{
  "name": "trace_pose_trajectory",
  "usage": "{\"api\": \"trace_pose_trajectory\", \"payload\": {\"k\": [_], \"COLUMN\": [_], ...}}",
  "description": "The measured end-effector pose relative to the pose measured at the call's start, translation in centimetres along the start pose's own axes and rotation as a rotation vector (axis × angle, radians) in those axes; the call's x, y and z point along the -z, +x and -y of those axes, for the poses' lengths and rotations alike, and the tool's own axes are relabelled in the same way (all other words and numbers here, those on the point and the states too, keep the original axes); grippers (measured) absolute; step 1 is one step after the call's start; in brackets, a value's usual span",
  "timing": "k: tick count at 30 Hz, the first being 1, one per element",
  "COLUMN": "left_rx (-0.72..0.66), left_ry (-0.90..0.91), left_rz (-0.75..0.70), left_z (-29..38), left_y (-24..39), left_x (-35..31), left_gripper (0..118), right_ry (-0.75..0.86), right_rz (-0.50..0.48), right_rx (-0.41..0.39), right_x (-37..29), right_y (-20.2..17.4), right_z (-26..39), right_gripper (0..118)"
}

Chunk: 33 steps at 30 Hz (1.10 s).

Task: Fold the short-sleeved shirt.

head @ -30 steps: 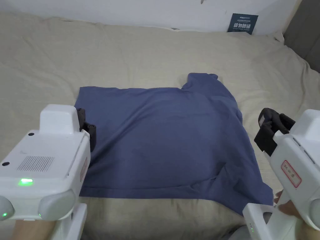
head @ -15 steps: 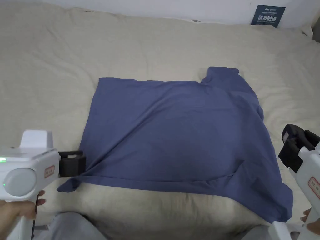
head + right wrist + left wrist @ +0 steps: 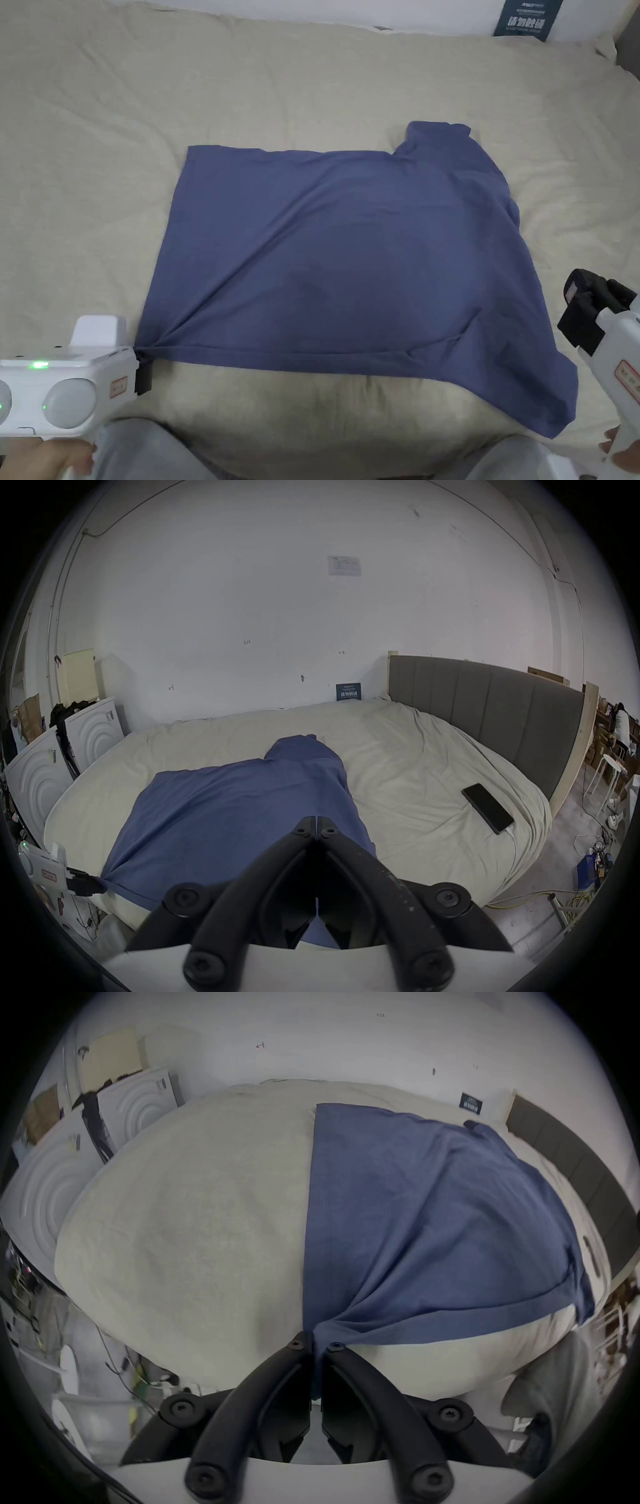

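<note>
A blue short-sleeved shirt (image 3: 350, 262) lies spread on the beige bed sheet (image 3: 94, 156), one sleeve pointing to the far right. My left gripper (image 3: 142, 370) is at the shirt's near-left corner and shut on it. Creases fan out from the pinch. In the left gripper view the two jaws (image 3: 316, 1342) press together on the bunched corner of the shirt (image 3: 433, 1217). My right gripper (image 3: 587, 306) hovers just off the shirt's right edge. In the right gripper view its jaws (image 3: 317, 823) are closed on nothing above the shirt (image 3: 235, 809), and the left gripper (image 3: 83, 882) shows at the left.
A dark phone (image 3: 486, 807) lies on the sheet well to the right of the shirt. A grey headboard (image 3: 485, 715) bounds the bed's right side. A small dark sign (image 3: 524, 19) leans on the far wall. White appliances (image 3: 34, 781) stand left of the bed.
My left gripper has dropped to the near-left corner, closed on it and drawn it toward the near edge, so the cloth is taut. The right gripper sank lower. The head camera shifted.
</note>
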State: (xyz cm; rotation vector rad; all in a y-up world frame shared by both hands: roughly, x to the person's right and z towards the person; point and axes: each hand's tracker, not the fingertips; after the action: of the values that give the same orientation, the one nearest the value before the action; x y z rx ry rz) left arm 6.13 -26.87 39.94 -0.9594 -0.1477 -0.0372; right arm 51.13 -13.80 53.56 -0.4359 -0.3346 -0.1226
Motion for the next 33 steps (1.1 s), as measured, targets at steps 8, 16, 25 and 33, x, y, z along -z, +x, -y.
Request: {"api": "trace_pose_trajectory", "payload": {"k": [8,16,25,33], "left_rx": [-0.095,-0.097,-0.124,-0.167], "left_ry": [0.121,0.168,0.137,0.121], "left_rz": [-0.009,0.001,-0.018,-0.012], "left_z": [-0.1,-1.1,-0.8,-0.8], "left_y": [-0.2,0.4,0.7,0.5], "left_x": [-3.4,-4.9,-4.4,-4.7], "left_gripper": [4,4,4,4], "right_ry": [-0.303,-0.587,-0.605,-0.591], "right_rz": [-0.006,0.048,0.045,-0.048], "right_rx": [-0.046,-0.018,0.115,0.190], "right_x": [2.1,6.6,10.0,7.8], "right_y": [4.2,7.7,8.5,7.5], "right_z": [2.3,9.0,12.3,9.4], "right_gripper": [75,118,39,4]}}
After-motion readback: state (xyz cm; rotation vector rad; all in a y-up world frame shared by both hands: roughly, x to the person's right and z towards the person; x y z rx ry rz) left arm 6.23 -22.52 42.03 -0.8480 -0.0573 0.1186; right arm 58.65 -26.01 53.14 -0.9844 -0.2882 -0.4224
